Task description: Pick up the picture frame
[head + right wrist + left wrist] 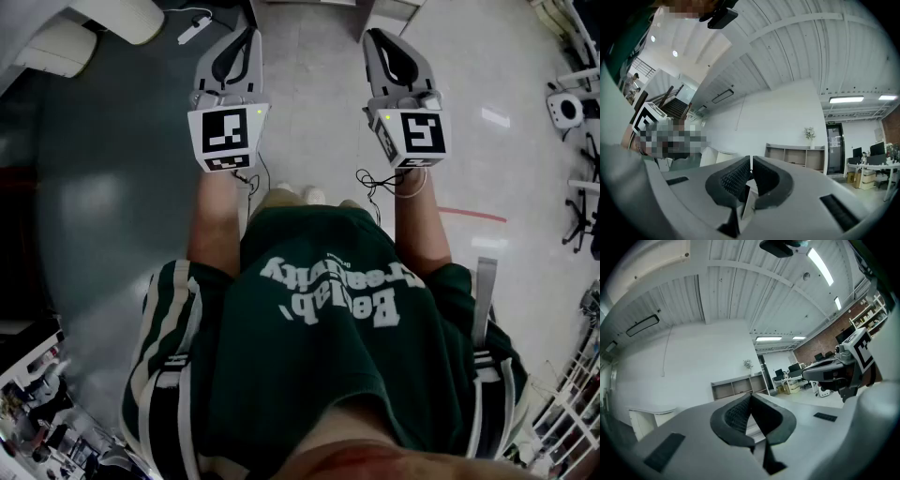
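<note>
No picture frame shows in any view. In the head view my left gripper (249, 36) and right gripper (374, 37) are held out side by side over the floor, each with its marker cube nearest the body. Along the left gripper's own jaws, the left gripper (751, 398) is shut, pads together with nothing between them. The right gripper (751, 161) is likewise shut and empty. Both point about level across a room toward a white wall. The right gripper (829, 373) also shows at the right of the left gripper view.
A low open shelf unit (794, 157) stands against the far wall. Desks with monitors (797, 373) lie to the right. White cushioned seats (84, 28) and a power strip (194, 28) are at the upper left, chair bases (581, 206) at the right, and a red floor line (473, 216).
</note>
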`<state>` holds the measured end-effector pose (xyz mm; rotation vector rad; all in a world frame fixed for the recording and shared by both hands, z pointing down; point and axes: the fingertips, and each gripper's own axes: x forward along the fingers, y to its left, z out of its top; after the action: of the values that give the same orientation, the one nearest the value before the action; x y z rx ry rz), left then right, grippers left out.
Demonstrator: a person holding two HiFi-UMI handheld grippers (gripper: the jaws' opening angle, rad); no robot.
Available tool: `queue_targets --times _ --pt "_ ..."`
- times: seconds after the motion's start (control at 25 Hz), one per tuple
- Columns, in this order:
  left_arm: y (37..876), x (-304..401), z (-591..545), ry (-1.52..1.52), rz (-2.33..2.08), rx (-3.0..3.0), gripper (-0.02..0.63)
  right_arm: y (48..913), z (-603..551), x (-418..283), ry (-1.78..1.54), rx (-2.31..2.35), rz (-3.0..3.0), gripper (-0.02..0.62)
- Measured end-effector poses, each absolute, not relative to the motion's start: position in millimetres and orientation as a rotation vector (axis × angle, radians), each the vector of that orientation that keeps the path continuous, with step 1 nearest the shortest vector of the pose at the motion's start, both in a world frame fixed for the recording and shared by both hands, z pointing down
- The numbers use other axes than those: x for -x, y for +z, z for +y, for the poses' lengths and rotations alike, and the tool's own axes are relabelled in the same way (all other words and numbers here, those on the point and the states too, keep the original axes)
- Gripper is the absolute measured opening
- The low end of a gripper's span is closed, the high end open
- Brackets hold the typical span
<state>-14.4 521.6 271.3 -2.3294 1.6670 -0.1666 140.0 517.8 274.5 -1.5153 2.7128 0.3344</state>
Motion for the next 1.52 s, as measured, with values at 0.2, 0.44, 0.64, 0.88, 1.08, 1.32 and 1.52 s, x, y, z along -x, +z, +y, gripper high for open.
queue_targets --times 0.2,0.44,0.64,0.88,1.08,1.32,1.52 --pt "269.8 18.8 524.9 -0.173 1.674 2.325 0.018 274.0 520.5 -137.2 0.325 1.509 2.718 0.044" --pt "264.2 20.4 524.0 -0.172 1.68 2.323 0.018 272.0 519.6 -140.5 0.31 1.512 2.709 0.044" --pt "268.2 33.8 522.1 -0.163 1.694 2.321 0.018 278.4 519.1 -130.8 0.307 1.513 2.722 0.046" --pt "269.4 29.3 501.4 -0.161 1.688 2.324 0.018 285.0 496.8 -138.8 0.291 1.53 2.724 0.044" --pt "269.4 35.9 473.4 -0.171 1.673 2.337 0.018 285.0 469.1 -130.5 0.281 1.543 2.724 0.046" --pt "276.8 48.2 419.9 -0.185 1.663 2.369 0.018 292.2 417.1 -116.5 0.255 1.566 2.738 0.046" --pt "276.4 66.3 365.8 -0.183 1.65 2.388 0.018 293.4 368.1 -98.0 0.253 1.589 2.747 0.046"
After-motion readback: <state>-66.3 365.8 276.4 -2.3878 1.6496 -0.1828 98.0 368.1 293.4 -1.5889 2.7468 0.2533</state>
